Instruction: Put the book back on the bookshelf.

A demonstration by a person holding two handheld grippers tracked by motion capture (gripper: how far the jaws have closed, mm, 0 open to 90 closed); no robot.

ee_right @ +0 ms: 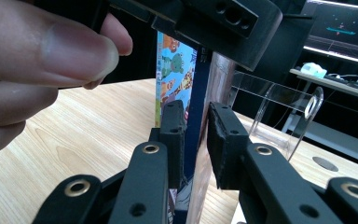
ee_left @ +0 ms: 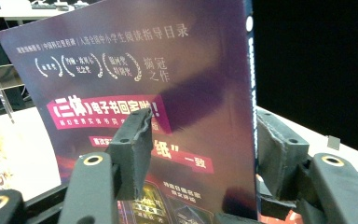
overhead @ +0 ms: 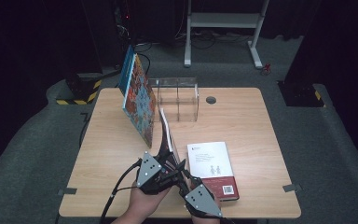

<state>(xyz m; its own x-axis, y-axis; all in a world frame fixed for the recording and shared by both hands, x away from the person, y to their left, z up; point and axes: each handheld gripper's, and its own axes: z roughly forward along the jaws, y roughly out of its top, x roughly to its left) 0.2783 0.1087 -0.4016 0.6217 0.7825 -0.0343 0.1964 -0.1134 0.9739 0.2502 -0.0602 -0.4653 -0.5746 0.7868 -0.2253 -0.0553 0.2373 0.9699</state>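
A thin dark purple book [overhead: 164,130] stands upright on edge at the middle of the wooden table [overhead: 242,121]. In the right gripper view my right gripper [ee_right: 196,130] is shut on its dark spine edge [ee_right: 196,116], both pads against it. From the left, my left gripper [overhead: 168,156] straddles the same book. In the left gripper view the purple cover [ee_left: 191,70] runs slantwise between the jaws of the left gripper [ee_left: 205,135]. One pad lies in front of the cover, and a sliver of gap shows before the other. In the high view my right gripper [overhead: 181,169] reaches in from the lower right.
A colourful picture book [overhead: 139,100] leans against a clear acrylic rack [overhead: 177,95] behind the held book. A white and red book [overhead: 209,161] lies flat to the right. A hand's fingers [ee_right: 42,51] and the left gripper's body [ee_right: 214,18] crowd the right gripper view.
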